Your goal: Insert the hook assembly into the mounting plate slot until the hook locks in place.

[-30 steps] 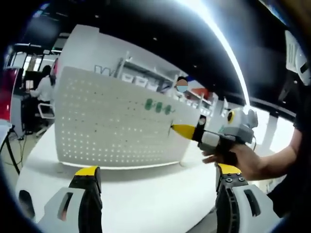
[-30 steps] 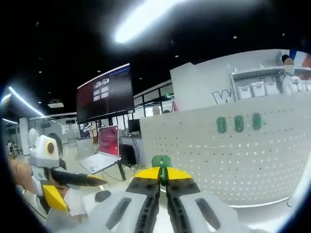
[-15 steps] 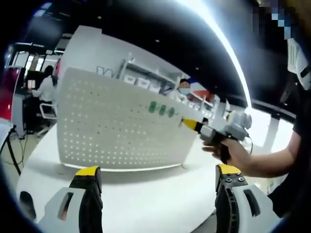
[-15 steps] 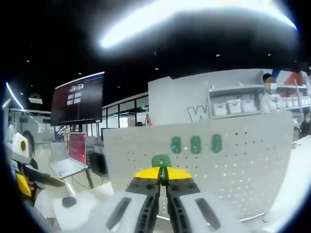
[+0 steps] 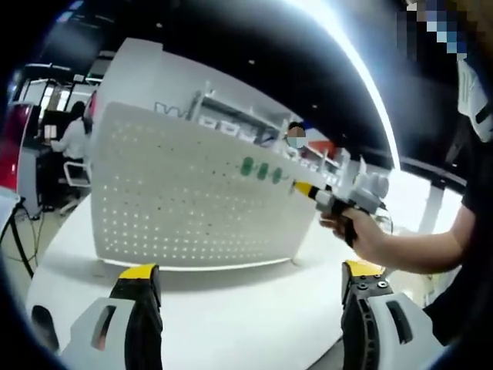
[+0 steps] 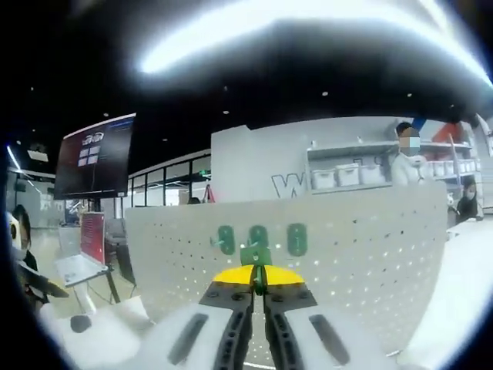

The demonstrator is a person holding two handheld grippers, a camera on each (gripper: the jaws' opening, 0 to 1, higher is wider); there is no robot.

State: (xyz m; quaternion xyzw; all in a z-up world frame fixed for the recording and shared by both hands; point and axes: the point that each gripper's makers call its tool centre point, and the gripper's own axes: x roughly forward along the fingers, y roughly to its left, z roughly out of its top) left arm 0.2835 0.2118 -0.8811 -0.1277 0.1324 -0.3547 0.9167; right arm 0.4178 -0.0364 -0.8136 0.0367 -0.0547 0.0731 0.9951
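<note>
white round table (image 5: 231,308), white pegboard panel (image 5: 185,200) standing upright on it

A large indoor hall with a dark ceiling (image 6: 254,85) crossed by a long bright light strip (image 6: 308,23). A big dark wall screen (image 6: 94,156) hangs beside glass partitions, and a white wall (image 6: 258,166) carries shelves (image 6: 347,176) of white bins. A seated person (image 5: 71,140) works at a desk near a round white table (image 5: 231,308).
</note>
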